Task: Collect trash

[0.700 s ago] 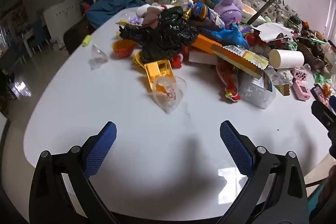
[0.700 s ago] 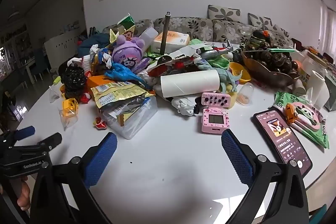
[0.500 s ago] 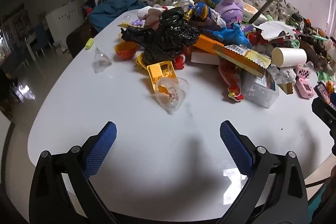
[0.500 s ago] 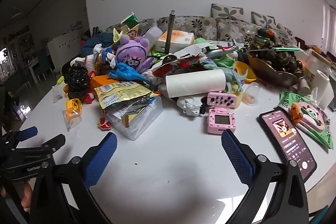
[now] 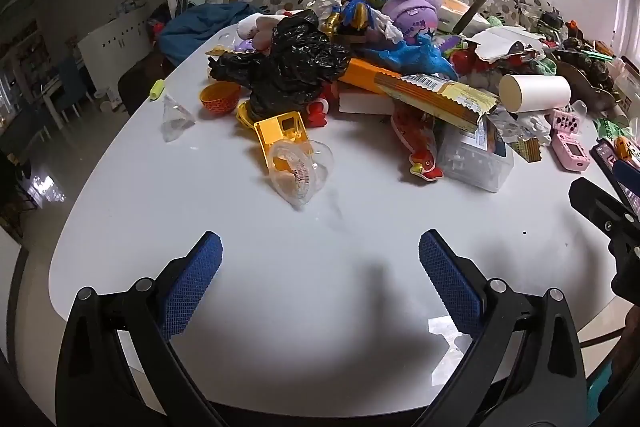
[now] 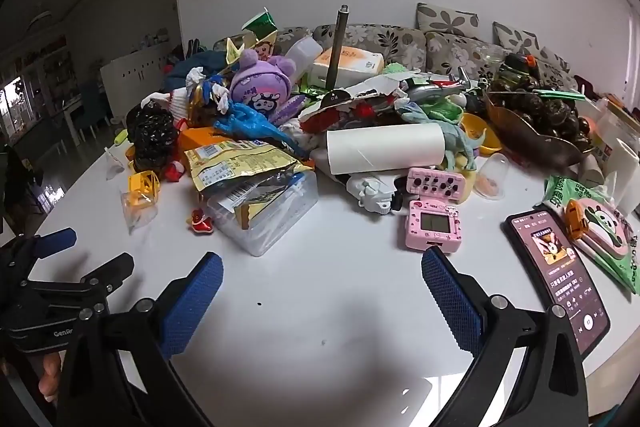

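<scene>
Right now I have both tongs spread wide and empty: the left tongs [image 5: 320,259] hover over bare tabletop [image 5: 224,211], and the right tongs [image 6: 322,277] do the same further along. The trash sits ahead in one heap, mixed with toys. Nearest my left is a crumpled clear plastic cup [image 5: 300,169] lying against a yellow toy [image 5: 280,131], with a black plastic bag [image 5: 292,67] behind it. Nearest my right are a snack wrapper [image 6: 240,163] draped over a clear plastic box [image 6: 268,215] and a cardboard tube [image 6: 386,149].

My worry is sorting: a careless pinch could take the toy along with the cup, or the thin cup could buckle and squirt out. On the right, a phone [image 6: 560,267] lies just beside my path, so a wide sweep might knock it.
</scene>
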Action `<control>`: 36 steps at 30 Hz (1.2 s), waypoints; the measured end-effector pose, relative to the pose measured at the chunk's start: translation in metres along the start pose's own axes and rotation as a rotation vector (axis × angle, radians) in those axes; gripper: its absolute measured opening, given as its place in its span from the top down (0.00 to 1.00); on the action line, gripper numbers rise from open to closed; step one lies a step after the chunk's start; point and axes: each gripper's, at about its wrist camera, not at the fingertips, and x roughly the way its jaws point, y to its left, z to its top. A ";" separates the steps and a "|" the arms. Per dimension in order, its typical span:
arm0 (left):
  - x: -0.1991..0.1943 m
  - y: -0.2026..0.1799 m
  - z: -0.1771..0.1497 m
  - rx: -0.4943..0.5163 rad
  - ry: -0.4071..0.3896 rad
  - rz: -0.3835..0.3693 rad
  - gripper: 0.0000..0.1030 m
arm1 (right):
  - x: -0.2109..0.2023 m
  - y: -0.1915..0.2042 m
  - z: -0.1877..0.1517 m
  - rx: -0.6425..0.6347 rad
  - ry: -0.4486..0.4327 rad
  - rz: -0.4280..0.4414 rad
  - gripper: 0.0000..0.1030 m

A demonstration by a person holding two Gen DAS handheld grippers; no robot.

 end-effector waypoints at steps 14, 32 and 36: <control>0.009 0.005 0.001 -0.040 0.029 -0.022 0.06 | -0.003 0.000 0.005 -0.051 -0.028 0.025 0.05; -0.010 0.010 -0.010 -0.057 -0.002 0.011 0.06 | -0.018 0.002 0.002 -0.115 -0.030 0.057 0.05; -0.017 0.013 -0.014 -0.069 -0.013 0.015 0.06 | -0.023 0.001 -0.004 -0.107 -0.021 0.078 0.05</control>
